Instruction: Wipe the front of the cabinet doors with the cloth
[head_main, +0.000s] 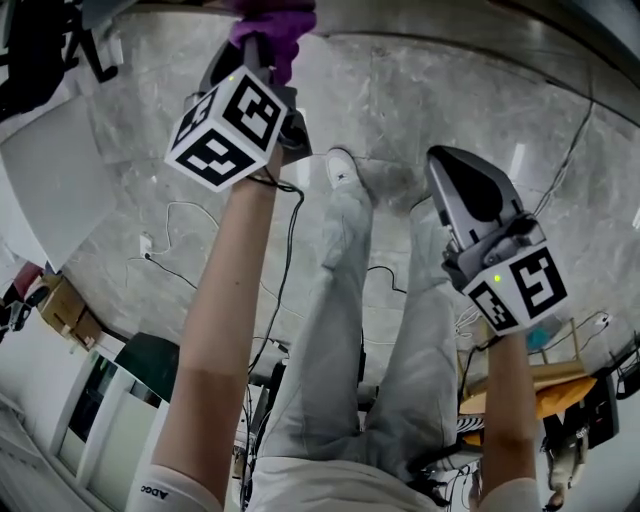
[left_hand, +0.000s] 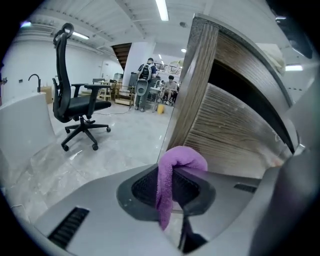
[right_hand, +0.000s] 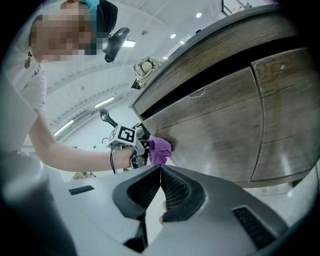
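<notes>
While the left gripper (left_hand: 167, 176) pinches a purple cloth (left_hand: 182, 157) between its fingers and presses it to the wood-grain cabinet door (right_hand: 215, 115) near the door's outer edge, just under the dark gap along its top, the right gripper (right_hand: 160, 172) hangs empty, fingers pressed together, apart from the panel. The wipe would likely go best with the cloth's folded bulge flat on the wood, under even pressure. Overlapping passes along the grain toward the neighbouring door (right_hand: 287, 112) should keep the hard fingertips off the finish.
</notes>
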